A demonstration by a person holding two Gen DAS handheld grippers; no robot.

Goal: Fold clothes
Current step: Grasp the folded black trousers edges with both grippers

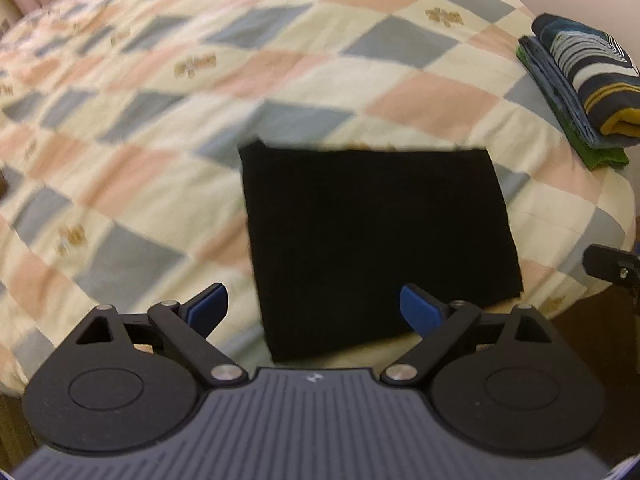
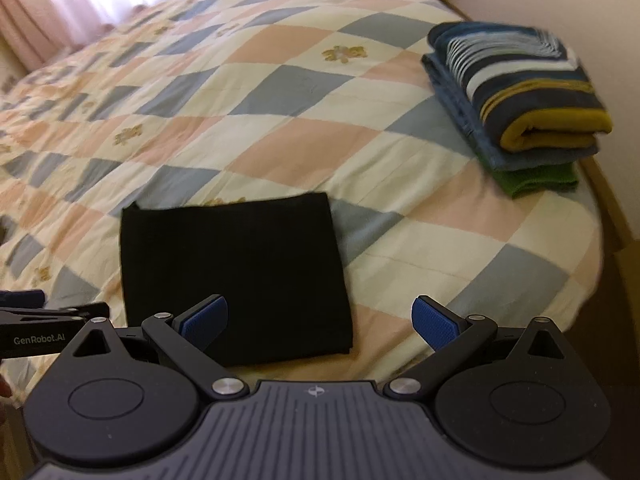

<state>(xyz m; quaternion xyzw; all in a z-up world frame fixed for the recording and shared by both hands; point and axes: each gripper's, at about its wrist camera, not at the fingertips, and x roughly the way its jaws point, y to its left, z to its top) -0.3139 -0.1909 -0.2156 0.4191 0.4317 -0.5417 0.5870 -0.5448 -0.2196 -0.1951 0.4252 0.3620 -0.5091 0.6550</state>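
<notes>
A black garment (image 1: 372,240) lies folded into a flat rectangle on the checked quilt near the bed's front edge; it also shows in the right wrist view (image 2: 232,276). My left gripper (image 1: 314,312) is open and empty, hovering just in front of the garment's near edge. My right gripper (image 2: 320,320) is open and empty, above the garment's near right corner. Part of the left gripper (image 2: 44,324) shows at the left edge of the right wrist view, and part of the right gripper (image 1: 612,266) shows at the right edge of the left wrist view.
A stack of folded clothes (image 2: 520,100), striped navy on top, blue and green below, sits at the bed's right edge, also seen in the left wrist view (image 1: 580,88). The patchwork quilt (image 2: 280,100) covers the bed. A pink curtain (image 2: 48,12) hangs at the far left.
</notes>
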